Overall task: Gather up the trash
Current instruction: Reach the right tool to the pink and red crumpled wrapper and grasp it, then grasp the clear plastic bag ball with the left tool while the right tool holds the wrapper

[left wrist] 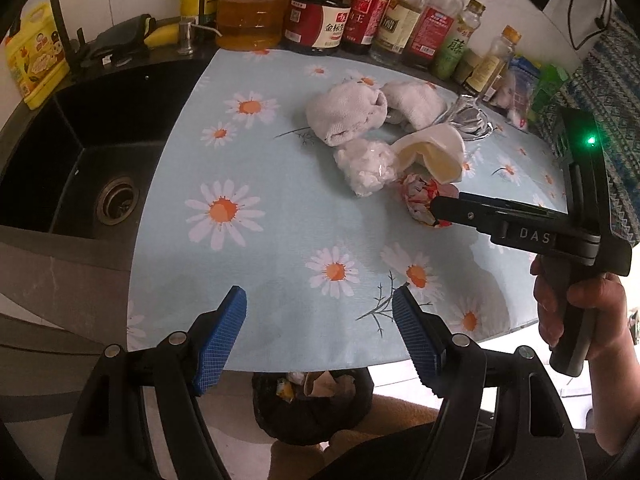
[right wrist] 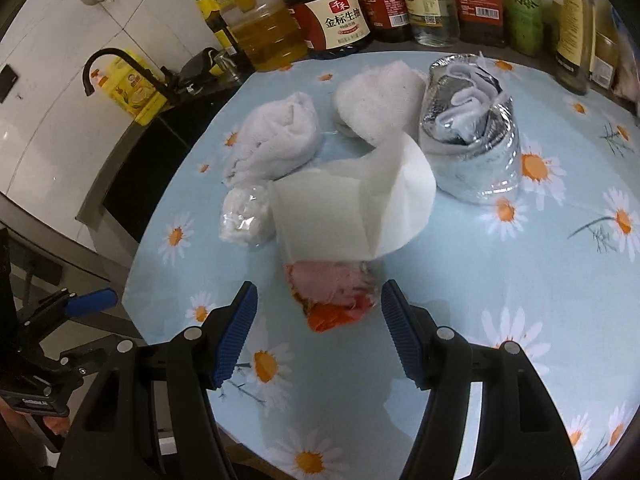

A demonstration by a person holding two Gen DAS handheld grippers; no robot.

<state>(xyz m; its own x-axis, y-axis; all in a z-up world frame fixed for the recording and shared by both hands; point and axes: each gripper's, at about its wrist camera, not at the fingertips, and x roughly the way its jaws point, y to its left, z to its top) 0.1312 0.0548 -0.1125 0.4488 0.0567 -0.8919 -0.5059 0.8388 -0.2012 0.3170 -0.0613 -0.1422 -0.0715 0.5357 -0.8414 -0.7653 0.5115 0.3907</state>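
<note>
Crumpled red-and-white wrapper point(right wrist: 334, 296) beside white tissue wads point(right wrist: 276, 148) on cloth

Pale blue tablecloth point(right wrist: 500, 280) printed with white, orange-centred daisies. Beside white folded paper point(right wrist: 348, 216): red-orange and pink crumpled wrapper point(right wrist: 336, 300), white towels point(right wrist: 276, 144), silver foil pack point(right wrist: 476, 160). Blue ribbed pads point(right wrist: 236, 340) on black gripper frames. Black sink point(left wrist: 80, 152).

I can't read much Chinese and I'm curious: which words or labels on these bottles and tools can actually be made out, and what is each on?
"金标生抽": white label of the dark soy sauce jug.
"藤": green bottle.
"DAS": black body of the right hand-held gripper; the word may run on out of sight.
Other bottle labels, barcodes and the yellow jug by the sink: too small or blurred to read.
</note>
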